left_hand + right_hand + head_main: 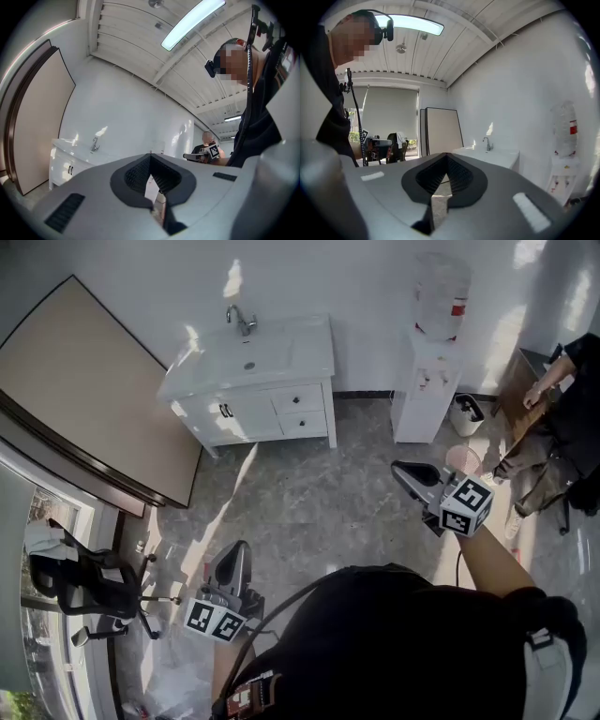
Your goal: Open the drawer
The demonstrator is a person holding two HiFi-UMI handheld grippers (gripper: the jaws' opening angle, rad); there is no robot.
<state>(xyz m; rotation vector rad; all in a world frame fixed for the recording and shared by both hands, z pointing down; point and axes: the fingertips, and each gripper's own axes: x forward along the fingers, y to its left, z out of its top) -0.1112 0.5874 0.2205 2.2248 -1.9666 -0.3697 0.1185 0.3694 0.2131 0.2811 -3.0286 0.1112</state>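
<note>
A white vanity cabinet (pixel 253 395) with a sink and a tap (pixel 242 322) stands against the far wall. It has two small drawers, one above the other (pixel 298 399), both closed, to the right of its doors (pixel 226 411). My left gripper (pixel 239 549) is low at the left over the floor, far from the cabinet, its jaws shut with nothing between them. My right gripper (pixel 398 468) is at the right, also well short of the cabinet, shut and empty. The cabinet shows small in the left gripper view (pixel 70 164) and in the right gripper view (pixel 487 157).
A water dispenser (pixel 427 381) with a bottle on top stands right of the cabinet, a small bin (pixel 466 413) beside it. A person (pixel 562 427) sits at the far right. A large beige panel (pixel 84 390) leans at the left, near an office chair (pixel 84 582).
</note>
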